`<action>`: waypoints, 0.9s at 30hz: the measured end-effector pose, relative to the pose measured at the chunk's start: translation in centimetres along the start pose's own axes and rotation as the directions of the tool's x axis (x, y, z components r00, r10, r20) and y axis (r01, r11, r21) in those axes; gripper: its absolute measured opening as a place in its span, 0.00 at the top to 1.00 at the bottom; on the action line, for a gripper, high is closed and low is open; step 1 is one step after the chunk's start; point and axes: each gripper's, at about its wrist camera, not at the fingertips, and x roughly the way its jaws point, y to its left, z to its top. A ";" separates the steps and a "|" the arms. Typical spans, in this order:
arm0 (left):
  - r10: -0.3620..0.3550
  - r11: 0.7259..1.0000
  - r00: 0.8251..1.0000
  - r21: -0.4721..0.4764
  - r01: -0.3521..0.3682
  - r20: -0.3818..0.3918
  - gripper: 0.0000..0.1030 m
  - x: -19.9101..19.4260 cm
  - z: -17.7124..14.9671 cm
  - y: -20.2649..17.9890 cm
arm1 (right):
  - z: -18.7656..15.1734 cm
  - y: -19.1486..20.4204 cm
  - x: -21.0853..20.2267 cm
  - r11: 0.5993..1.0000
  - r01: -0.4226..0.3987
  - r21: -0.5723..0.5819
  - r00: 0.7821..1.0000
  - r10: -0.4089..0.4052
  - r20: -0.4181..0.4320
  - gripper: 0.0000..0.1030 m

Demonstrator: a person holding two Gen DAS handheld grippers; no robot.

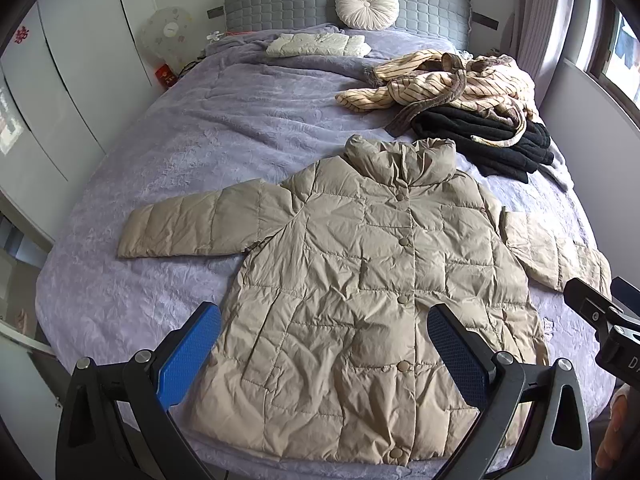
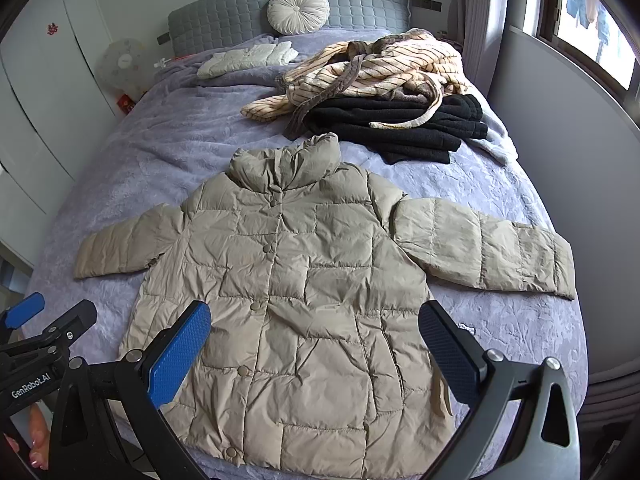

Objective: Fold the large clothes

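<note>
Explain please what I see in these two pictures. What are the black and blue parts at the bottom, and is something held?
The black arms with blue pads are hand-held grippers, one in each of a person's hands; there is no robot. Each carries a wide-angle camera looking forward between its two fingers. One picture comes from the left gripper, the other from the right gripper. Both stand wide open and hold nothing.

On the bed a beige jacket lies spread flat, buttoned, sleeves out to the sides. Behind it is a heap: a striped robe on top of black clothes. Near the headboard lie a white folded garment and a round cushion.
</note>
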 end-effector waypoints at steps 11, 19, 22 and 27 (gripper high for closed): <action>0.001 1.000 1.000 0.001 -0.001 0.001 0.00 0.0 0.1 -0.1 | -0.1 0.1 0.1 1.000 -0.002 0.001 1.000 0.002 -0.002 0.00; 0.001 1.000 1.000 0.003 -0.001 0.000 0.00 0.0 0.2 -0.2 | -0.1 0.1 0.1 1.000 -0.003 0.002 1.000 0.003 -0.003 0.00; 0.001 1.000 1.000 0.003 -0.001 0.000 0.00 -0.1 0.3 -0.3 | -0.1 0.0 0.2 1.000 -0.003 0.001 1.000 0.003 -0.003 0.00; 0.001 1.000 1.000 0.003 -0.001 0.000 0.00 -0.1 0.3 -0.3 | -0.2 0.0 0.2 1.000 -0.004 0.003 1.000 0.004 -0.004 0.00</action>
